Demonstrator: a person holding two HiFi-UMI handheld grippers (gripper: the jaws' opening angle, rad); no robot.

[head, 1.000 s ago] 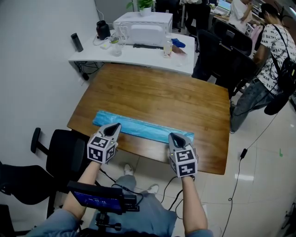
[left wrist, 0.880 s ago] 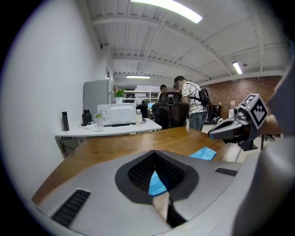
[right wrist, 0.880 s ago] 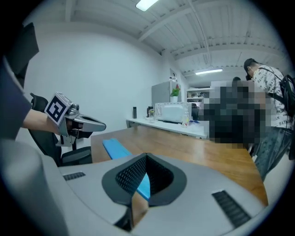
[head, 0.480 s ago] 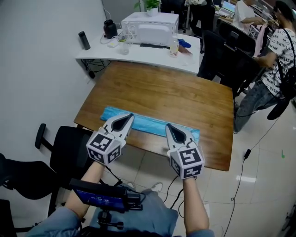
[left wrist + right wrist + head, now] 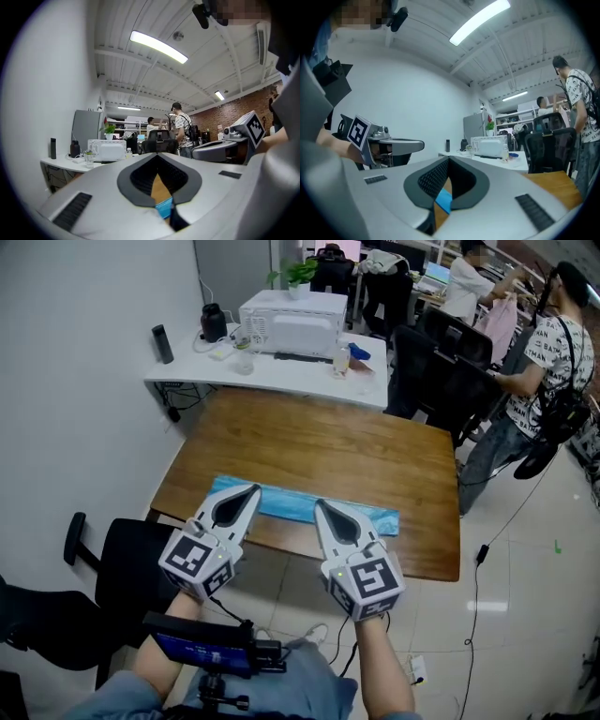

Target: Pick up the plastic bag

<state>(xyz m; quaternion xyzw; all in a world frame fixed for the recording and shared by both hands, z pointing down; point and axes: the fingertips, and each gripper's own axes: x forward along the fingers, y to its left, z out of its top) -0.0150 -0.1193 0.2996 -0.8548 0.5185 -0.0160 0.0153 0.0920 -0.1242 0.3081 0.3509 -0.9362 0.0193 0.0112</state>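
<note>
The plastic bag (image 5: 286, 503), a long blue strip, is seen lying flat on the wooden worktop (image 5: 328, 446), along its near edge, so the pick-up is judged not yet begun. The left gripper (image 5: 249, 491) is held over the bag's left part and the right gripper (image 5: 321, 507) over its middle, both pointed away from the person. In each gripper view the jaw tips are brought together and nothing is clamped between them; only a patch of blue and bare wood is glimpsed through the hollow behind the tips. Whether either tip touches the bag cannot be told. What is left is judged to be the whole grasp: the jaws are to be opened, closed on the film, and the bag lifted clear.
</note>
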